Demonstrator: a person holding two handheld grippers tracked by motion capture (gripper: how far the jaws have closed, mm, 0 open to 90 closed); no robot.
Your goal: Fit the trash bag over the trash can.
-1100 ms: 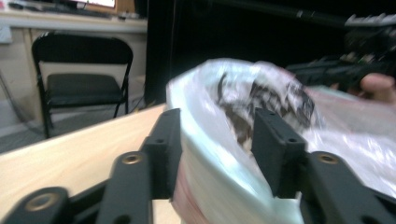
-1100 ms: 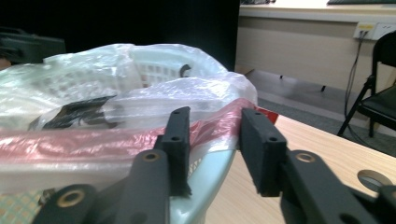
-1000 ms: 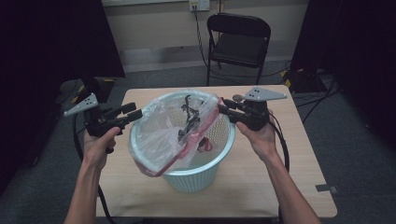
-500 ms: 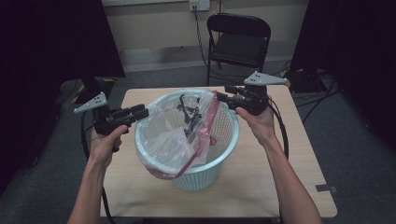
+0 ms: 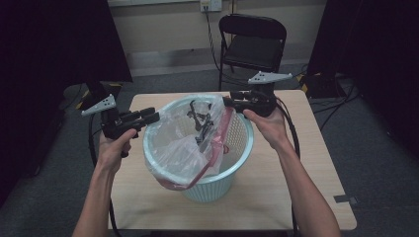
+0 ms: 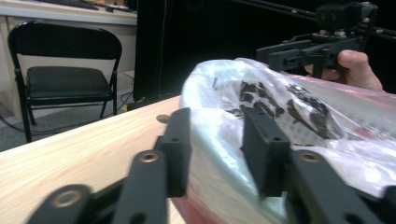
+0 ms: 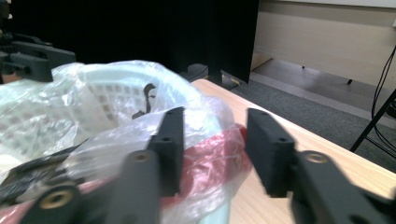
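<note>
Bag (image 5: 188,148) now draped further over basket (image 5: 232,158) rim, both grippers' jaws apart

A recording studio or lab is suggested: black curtains (image 5: 59,39) are hung at both sides, a folding chair (image 5: 253,42) is set beyond the table's (image 5: 296,187) far edge, and cables (image 5: 336,98) are strewn over grey carpet (image 5: 380,168).

Pale mint basket (image 5: 225,180) with lattice walls — clear bag (image 5: 180,153), red-edged, black-printed — on light wood table (image 5: 306,173).
</note>
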